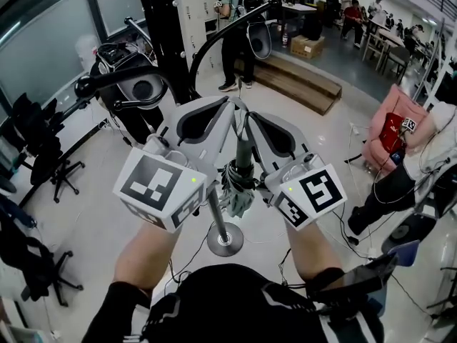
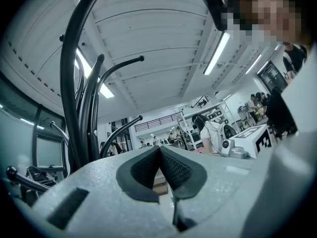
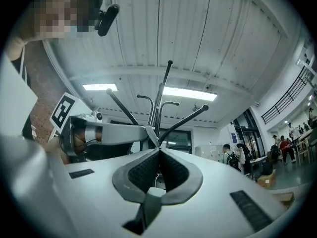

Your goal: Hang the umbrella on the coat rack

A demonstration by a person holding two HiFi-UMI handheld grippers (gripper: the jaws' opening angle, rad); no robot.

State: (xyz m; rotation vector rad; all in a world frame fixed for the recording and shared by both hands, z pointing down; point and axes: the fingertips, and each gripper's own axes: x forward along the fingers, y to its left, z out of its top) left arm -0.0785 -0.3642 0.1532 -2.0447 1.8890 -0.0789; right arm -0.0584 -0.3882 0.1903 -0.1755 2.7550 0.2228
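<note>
The black coat rack (image 1: 218,216) stands right below me on a round base (image 1: 225,243); its curved arms (image 1: 214,38) rise ahead. A folded grey-green umbrella (image 1: 239,184) hangs upright beside the pole, handle upward between the two grippers. My right gripper (image 1: 246,113) is shut, and a grey-green piece of the umbrella (image 3: 148,207) shows at the base of its jaws (image 3: 159,150). Beside it the left gripper (image 1: 230,104) is shut with nothing visible between its pads (image 2: 160,148), tip nearly touching the right one. Rack arms (image 2: 74,83) stand left of it, and the rack arms (image 3: 159,98) also fan out ahead of the right gripper.
Black office chairs (image 1: 43,156) stand at the left. A wooden platform (image 1: 300,81) with a cardboard box (image 1: 307,46) lies at the back, with people standing there. A pink armchair (image 1: 389,127) and a seated person (image 1: 400,184) are at the right. Cables run over the floor.
</note>
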